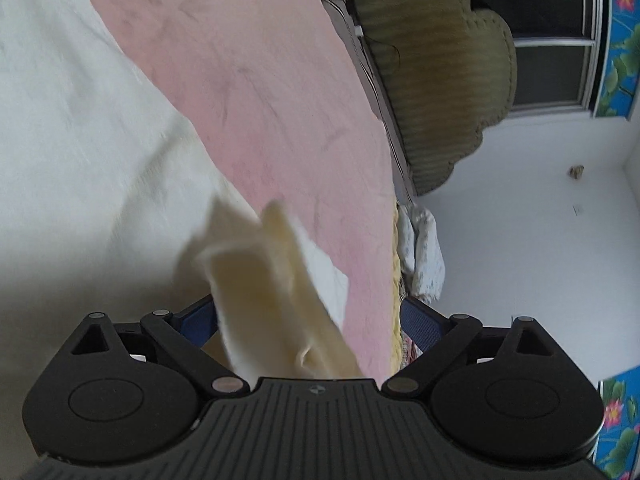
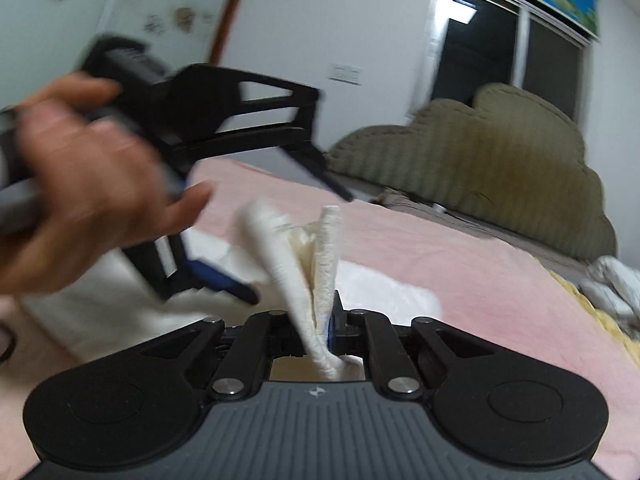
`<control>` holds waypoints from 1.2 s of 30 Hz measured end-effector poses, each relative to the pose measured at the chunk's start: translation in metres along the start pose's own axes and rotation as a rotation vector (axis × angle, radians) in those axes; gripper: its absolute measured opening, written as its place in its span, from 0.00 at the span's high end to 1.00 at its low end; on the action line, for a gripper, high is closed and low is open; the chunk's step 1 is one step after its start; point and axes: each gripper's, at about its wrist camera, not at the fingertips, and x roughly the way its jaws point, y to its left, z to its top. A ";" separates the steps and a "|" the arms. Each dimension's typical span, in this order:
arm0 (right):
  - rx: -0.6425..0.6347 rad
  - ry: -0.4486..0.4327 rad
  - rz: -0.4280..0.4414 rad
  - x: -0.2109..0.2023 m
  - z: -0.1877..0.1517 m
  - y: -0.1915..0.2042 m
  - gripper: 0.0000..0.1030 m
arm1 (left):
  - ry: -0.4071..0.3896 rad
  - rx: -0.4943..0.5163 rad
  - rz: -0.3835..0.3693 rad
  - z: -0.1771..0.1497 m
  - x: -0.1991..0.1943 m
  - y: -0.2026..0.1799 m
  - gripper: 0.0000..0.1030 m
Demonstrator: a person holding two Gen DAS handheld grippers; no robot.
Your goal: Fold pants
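Note:
The cream-white pants (image 1: pixel 60 128) lie spread on the pink bed sheet (image 1: pixel 256 80). In the left wrist view a folded edge of the pants (image 1: pixel 272 280) stands up between the wide-apart blue fingers (image 1: pixel 416 320); my left gripper (image 1: pixel 308 320) is open around it. In the right wrist view my right gripper (image 2: pixel 320 332) is shut on a bunched edge of the pants (image 2: pixel 304 264) and holds it up above the sheet (image 2: pixel 460 264). The left gripper (image 2: pixel 280 240) shows there too, held by a hand (image 2: pixel 92 184), jaws wide apart beside the raised cloth.
An olive padded headboard (image 2: pixel 480 152) stands at the far side of the bed, with a dark window (image 2: pixel 512 48) behind it. Crumpled white bedding (image 2: pixel 612 280) lies at the bed's right edge. A white wall (image 1: pixel 520 240) lies beyond the bed edge.

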 end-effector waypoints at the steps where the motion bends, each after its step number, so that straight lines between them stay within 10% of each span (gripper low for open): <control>1: -0.026 -0.007 -0.007 0.000 0.000 0.007 0.92 | 0.001 -0.006 0.012 0.003 0.000 0.003 0.11; 3: -0.060 -0.012 -0.001 -0.002 0.001 0.017 0.92 | 0.022 -0.015 0.029 0.009 0.002 0.007 0.32; 5: -0.082 -0.010 0.003 -0.002 0.000 0.022 0.92 | 0.070 0.006 0.056 0.013 0.006 0.010 0.77; 9: -0.147 0.005 0.006 0.002 0.001 0.034 0.92 | 0.058 0.108 0.122 0.017 -0.004 0.005 0.94; 27: -0.443 -0.014 0.217 0.035 0.023 0.144 0.92 | -0.201 0.976 0.670 0.007 -0.081 -0.019 0.92; 36: -0.465 0.039 0.232 0.053 0.027 0.150 0.87 | -0.223 0.927 0.716 0.007 -0.081 0.005 0.68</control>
